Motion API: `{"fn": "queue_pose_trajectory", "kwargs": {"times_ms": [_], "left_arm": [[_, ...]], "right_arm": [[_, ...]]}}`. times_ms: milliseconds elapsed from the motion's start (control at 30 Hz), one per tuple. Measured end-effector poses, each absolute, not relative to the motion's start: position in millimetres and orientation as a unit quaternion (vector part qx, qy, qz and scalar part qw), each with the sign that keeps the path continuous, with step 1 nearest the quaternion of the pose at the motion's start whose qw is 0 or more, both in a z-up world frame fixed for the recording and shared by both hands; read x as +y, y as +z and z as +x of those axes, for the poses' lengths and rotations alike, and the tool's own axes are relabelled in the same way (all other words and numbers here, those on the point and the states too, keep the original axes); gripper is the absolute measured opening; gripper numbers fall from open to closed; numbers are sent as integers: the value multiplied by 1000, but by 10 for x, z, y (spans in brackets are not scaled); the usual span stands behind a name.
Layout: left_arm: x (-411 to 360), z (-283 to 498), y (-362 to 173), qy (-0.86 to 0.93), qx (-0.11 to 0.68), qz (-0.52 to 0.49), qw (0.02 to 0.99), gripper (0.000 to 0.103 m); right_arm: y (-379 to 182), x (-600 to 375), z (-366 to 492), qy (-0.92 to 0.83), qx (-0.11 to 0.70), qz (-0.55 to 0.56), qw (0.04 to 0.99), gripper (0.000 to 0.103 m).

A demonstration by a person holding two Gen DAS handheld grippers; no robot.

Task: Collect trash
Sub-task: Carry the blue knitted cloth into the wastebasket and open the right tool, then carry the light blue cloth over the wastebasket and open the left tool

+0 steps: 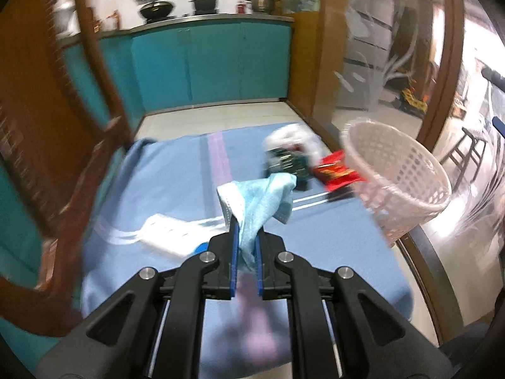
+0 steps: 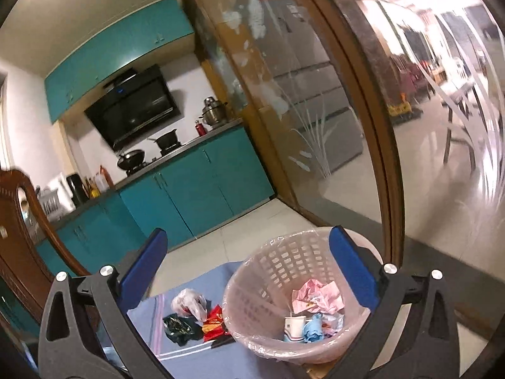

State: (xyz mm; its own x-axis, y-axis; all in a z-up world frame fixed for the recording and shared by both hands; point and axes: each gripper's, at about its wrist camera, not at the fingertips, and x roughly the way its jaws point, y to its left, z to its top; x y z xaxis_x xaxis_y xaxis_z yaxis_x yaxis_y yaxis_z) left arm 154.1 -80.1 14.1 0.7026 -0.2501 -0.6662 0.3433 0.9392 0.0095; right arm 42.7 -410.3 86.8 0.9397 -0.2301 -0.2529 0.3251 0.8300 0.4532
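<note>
On the blue cloth-covered table [image 1: 157, 189], a blurred white sheet of paper [image 1: 164, 230] lies at left, uncollected. Beside it, the left gripper [image 1: 245, 221] pinches a crumpled light-blue face mask [image 1: 262, 199], held above the table. Further right sit a dark green wrapper [image 2: 180, 327], a clear plastic bag [image 2: 189, 303] and a red snack packet [image 2: 213, 323], then the pink lattice plastic basket [image 2: 271, 252], partly filled. The right gripper [image 2: 246, 252] is spread wide, empty. Motion blur hides details.

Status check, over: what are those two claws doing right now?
Left gripper shut on blue face mask, above the table. Right gripper open, empty, above pink basket. Wrappers on the tablecloth beside the basket; path looks unobstructed.
</note>
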Motion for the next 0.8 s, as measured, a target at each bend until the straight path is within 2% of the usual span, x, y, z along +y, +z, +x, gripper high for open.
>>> {"fn": "queue_pose_trajectory", "kwargs": {"times_ms": [200, 300, 433, 467, 500, 533, 567, 700, 800], "left_arm": [[-2275, 1706, 448, -268, 327, 85, 902, 11], [-2911, 1908, 400, -291, 346, 90, 887, 17], [-3145, 2062, 241, -286, 379, 78, 877, 18], [-3168, 2058, 224, -288, 377, 80, 876, 21], [-3185, 2046, 203, -295, 376, 85, 874, 43], [-3147, 2050, 183, -294, 377, 90, 874, 84], [-3100, 2039, 183, -288, 372, 95, 877, 94], [-2644, 1901, 299, -282, 354, 100, 886, 95], [-1994, 1765, 443, -250, 339, 99, 902, 98]], "right_arm": [[803, -4388, 259, -178, 73, 284, 939, 100], [768, -4518, 188, -190, 69, 303, 931, 100], [740, -4594, 201, -189, 73, 313, 928, 100], [740, -4598, 204, -188, 74, 313, 928, 100], [742, -4592, 217, -184, 75, 311, 929, 100], [736, -4581, 216, -181, 77, 310, 930, 100], [739, -4579, 230, -177, 78, 309, 931, 100], [770, -4531, 218, -161, 81, 304, 935, 100], [793, -4415, 264, -143, 89, 290, 942, 100]]}}
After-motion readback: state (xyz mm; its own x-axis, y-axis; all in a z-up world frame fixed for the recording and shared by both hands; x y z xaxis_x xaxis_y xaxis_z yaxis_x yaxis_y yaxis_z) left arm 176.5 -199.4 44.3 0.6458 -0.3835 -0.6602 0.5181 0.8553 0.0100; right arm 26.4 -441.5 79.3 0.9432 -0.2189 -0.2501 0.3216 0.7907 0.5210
